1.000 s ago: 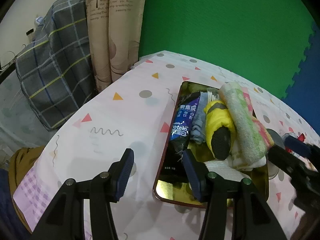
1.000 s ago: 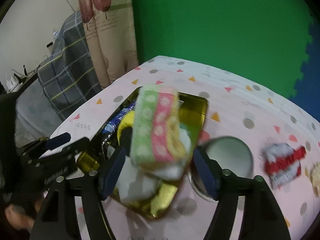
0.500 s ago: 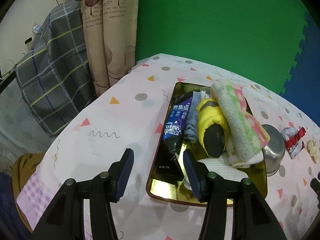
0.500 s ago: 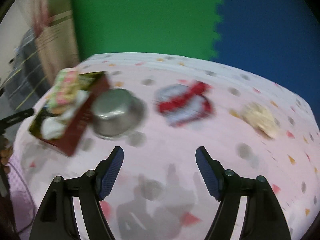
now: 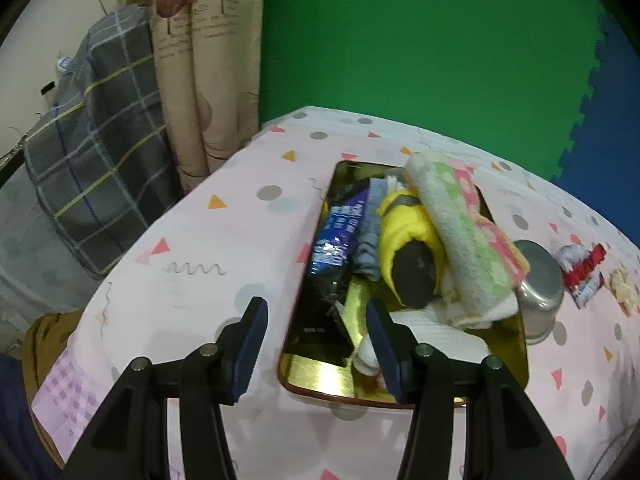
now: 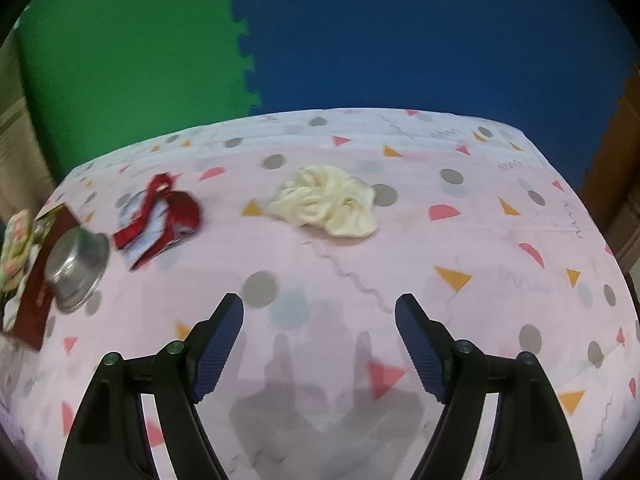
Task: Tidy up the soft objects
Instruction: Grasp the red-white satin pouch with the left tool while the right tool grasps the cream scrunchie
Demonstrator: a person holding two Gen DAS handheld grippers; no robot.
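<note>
The tablecloth is pale pink, scattered with grey dots and orange and pink triangles; the tray gleams gold; the rolled towel is green, pink and white; the crumpled cloth is cream; the wall mats are green and blue.

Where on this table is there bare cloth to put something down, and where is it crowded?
Free: the cloth left of the gold tray, towards the curtain; the stretch between the right gripper and the cream cloth; everything right of it. Crowded: the heaped tray, with the steel bowl and red-and-white packet beside it.
</note>
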